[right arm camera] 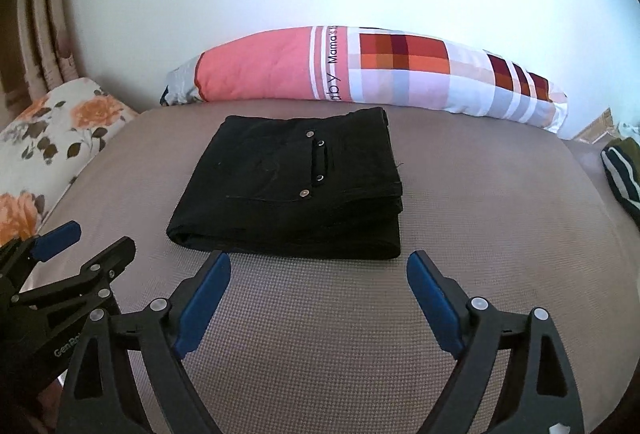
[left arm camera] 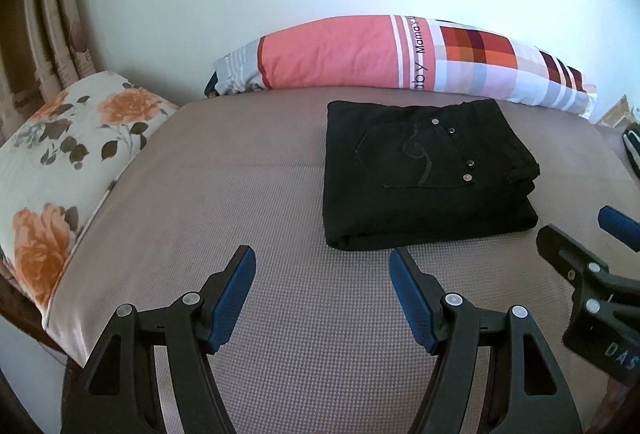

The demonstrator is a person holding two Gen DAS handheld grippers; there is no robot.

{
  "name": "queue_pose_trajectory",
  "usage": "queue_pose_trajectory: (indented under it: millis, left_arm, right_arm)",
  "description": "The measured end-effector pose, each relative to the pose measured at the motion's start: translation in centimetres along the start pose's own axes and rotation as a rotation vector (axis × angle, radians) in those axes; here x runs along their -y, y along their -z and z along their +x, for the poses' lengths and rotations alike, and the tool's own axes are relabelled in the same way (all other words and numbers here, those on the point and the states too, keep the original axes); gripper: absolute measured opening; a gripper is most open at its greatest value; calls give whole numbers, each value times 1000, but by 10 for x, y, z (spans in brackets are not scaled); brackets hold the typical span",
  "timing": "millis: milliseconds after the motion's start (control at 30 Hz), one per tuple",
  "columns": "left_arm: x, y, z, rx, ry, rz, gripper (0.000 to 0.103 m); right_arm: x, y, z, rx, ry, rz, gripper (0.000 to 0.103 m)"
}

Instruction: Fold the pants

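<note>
The black pants (left arm camera: pixel 424 173) lie folded into a thick square stack on the beige mattress (left arm camera: pixel 240 193), back pocket with metal rivets on top. In the right wrist view the pants (right arm camera: pixel 296 189) lie just beyond my fingertips. My left gripper (left arm camera: pixel 322 262) is open over bare mattress, short of the stack's near left corner, nothing between its blue pads. My right gripper (right arm camera: pixel 318 266) is open too, its pads apart in front of the stack's near edge, holding nothing. Each gripper shows in the other's view: the right gripper (left arm camera: pixel 588 230) at the right edge, the left gripper (right arm camera: pixel 96 238) at the left.
A long pink and checked bolster pillow (left arm camera: pixel 400 53) lies along the white wall behind the pants. A floral pillow (left arm camera: pixel 68 153) sits at the left. A dark striped cloth (right arm camera: pixel 620 177) lies at the mattress's right edge. A curtain (left arm camera: pixel 52 25) hangs at the far left.
</note>
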State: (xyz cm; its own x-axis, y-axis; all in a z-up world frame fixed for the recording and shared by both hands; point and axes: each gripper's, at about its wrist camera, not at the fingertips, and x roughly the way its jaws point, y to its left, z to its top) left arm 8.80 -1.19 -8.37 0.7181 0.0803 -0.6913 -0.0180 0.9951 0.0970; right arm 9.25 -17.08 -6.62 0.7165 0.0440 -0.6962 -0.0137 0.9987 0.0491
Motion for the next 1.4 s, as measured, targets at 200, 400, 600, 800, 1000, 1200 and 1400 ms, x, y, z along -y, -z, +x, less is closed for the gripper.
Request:
queue_pose_trajectory:
  millis: [200, 400, 600, 800, 1000, 1200, 1400]
  left_arm:
    - [4, 5, 1, -3, -7, 10, 70]
    - [4, 6, 3, -11, -6, 11, 70]
    - [5, 9, 3, -13, -9, 10, 70]
    - [5, 12, 3, -13, -15, 13, 70]
    - [7, 13, 3, -14, -15, 15, 70]
    - [6, 16, 4, -17, -11, 29, 70]
    - [6, 16, 4, -16, -8, 40, 70]
  right_arm:
    - [-3, 6, 1, -5, 1, -19, 89]
    - [1, 11, 5, -25, 6, -9, 90]
    - [-1, 13, 8, -33, 11, -20, 90]
    - [-2, 14, 7, -36, 8, -22, 90]
    - [-1, 15, 8, -42, 10, -28, 90]
    - [0, 15, 9, -45, 13, -32, 90]
    - [1, 15, 12, -52, 14, -35, 90]
